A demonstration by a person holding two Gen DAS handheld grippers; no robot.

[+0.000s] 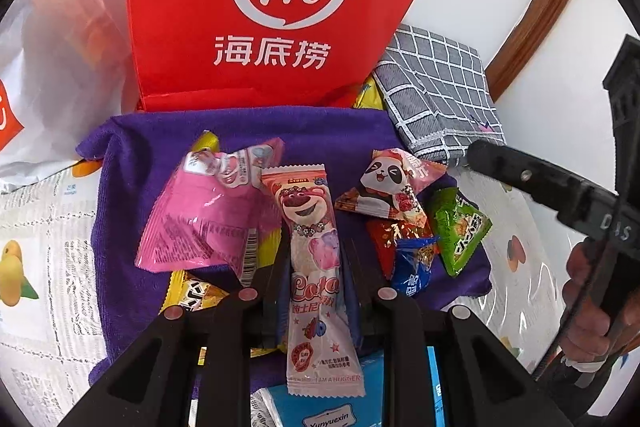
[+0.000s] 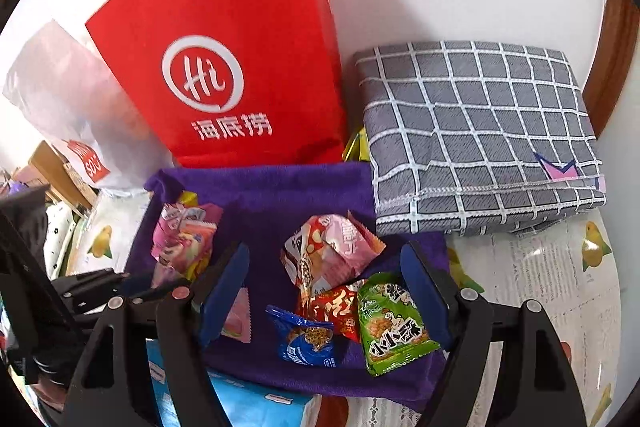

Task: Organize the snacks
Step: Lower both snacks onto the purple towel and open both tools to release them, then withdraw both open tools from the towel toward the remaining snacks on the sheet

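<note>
The left gripper (image 1: 314,259) pinches the long pink bear-print snack packet (image 1: 316,267) between its fingers, above the purple towel (image 1: 132,163). The right gripper (image 2: 326,283) hangs with fingers spread wide over four small packets on that towel: one panda pouch (image 2: 332,251), one red (image 2: 340,311), one blue (image 2: 306,339), one green (image 2: 390,327). One pink bag (image 1: 204,211) lies left. One red paper bag (image 2: 224,67) stands behind; its contents are hidden. One grey checked cloth (image 2: 476,131) lies folded beside it.
</note>
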